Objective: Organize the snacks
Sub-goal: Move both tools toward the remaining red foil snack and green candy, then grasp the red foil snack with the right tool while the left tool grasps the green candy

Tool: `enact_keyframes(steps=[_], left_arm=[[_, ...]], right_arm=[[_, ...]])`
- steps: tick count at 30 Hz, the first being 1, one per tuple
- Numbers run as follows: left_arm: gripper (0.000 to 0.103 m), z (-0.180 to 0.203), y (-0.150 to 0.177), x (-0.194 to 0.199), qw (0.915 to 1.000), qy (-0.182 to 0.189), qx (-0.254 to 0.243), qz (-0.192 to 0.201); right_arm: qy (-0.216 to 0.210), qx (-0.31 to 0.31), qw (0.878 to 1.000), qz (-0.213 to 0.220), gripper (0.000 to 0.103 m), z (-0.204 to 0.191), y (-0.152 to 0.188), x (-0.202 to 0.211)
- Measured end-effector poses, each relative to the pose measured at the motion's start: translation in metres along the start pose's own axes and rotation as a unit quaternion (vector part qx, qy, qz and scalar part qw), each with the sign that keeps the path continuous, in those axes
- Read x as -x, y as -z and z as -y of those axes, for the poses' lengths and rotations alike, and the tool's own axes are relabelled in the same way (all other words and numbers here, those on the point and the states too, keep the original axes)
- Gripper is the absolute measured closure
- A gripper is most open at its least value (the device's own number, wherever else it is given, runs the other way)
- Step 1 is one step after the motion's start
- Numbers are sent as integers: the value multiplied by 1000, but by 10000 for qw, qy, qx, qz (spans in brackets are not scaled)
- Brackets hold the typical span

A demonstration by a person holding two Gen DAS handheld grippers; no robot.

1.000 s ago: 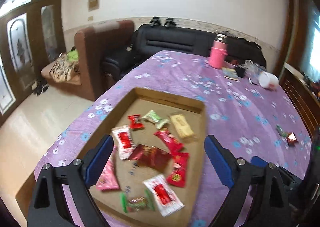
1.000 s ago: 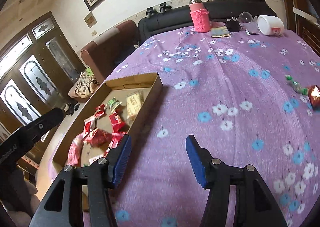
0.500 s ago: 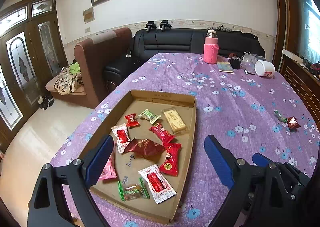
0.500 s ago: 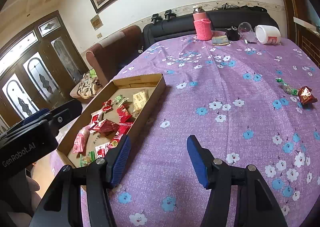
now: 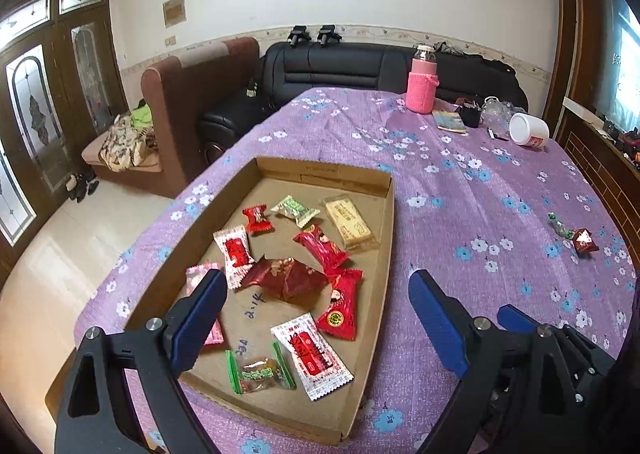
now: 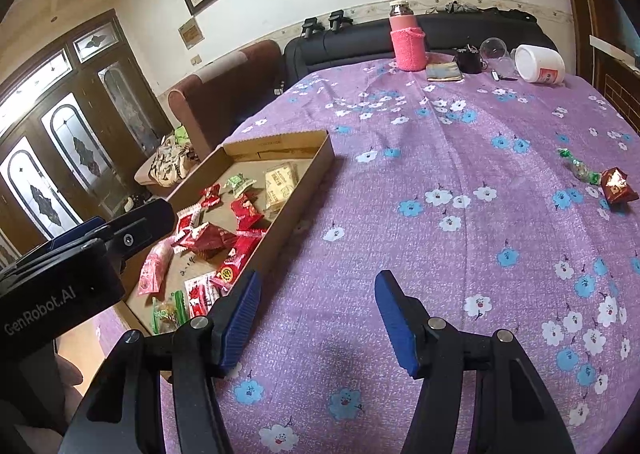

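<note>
In the left wrist view, the left claw [image 5: 318,318] hangs over the near end of a shallow cardboard tray [image 5: 386,221], its blue fingers [image 5: 200,314] spread wide apart with nothing between them. The tray sits on a counter covered by a purple flowered cloth [image 5: 460,181] and holds wrapped snacks: a crumpled dark red packet [image 5: 286,278] in the middle, a pale yellow bar [image 5: 347,222] toward the far right, a green candy [image 5: 295,209] and a white-and-red sachet [image 5: 312,352] near the front. Two loose snacks, a green-wrapped sweet [image 5: 560,225] and a small red packet [image 5: 585,241], lie on the cloth well apart from the tray, toward the right edge. In the right wrist view, the right claw [image 6: 318,318] hovers above bare cloth just right of the tray [image 6: 316,169], jaws parted and empty. The loose red packet [image 6: 616,185] and green sweet [image 6: 578,165] lie far right; a pink bottle [image 6: 406,43] stands at the far end.
</note>
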State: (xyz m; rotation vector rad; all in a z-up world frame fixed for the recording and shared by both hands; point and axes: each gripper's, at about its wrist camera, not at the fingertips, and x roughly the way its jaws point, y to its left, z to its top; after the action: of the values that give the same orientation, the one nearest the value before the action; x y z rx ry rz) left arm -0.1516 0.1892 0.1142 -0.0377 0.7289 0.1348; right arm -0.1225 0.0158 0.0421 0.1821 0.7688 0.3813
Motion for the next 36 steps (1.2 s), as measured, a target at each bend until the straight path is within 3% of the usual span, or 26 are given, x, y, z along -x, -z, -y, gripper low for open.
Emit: enact_keyframes(steps=[7, 14, 18, 22, 28, 32, 34, 36], left_arm=[[11, 2, 2, -3, 9980, 600, 137, -125], [11, 22, 5, -7, 9947, 1002, -35, -233], [11, 36, 7, -9, 9910, 1308, -160, -240], [11, 65, 2, -13, 9804, 1914, -313, -360], [11, 135, -22, -37, 9593, 2621, -662, -819], [11, 187, -39, -58, 9524, 2701, -1030, -968], [11, 209, -46, -68, 9452, 2893, -1164, -968], [12, 235, -52, -83, 9414, 2949, -1305, -983]], right_arm=[[176, -174, 9997, 32, 39, 19, -1, 4], [707, -899, 9934, 132, 39, 106, -7, 31], [1485, -1251, 9802, 395, 39, 183, -23, 63], [2305, -1416, 9614, 498, 39, 251, -43, 74], [2144, -1533, 9645, 177, 39, 292, -62, 40], [1986, -1392, 9702, -11, 41, 296, -67, 17], [1920, -1382, 9716, -31, 67, 298, -69, 10], [1788, -1452, 9731, -15, 68, 302, -69, 11]])
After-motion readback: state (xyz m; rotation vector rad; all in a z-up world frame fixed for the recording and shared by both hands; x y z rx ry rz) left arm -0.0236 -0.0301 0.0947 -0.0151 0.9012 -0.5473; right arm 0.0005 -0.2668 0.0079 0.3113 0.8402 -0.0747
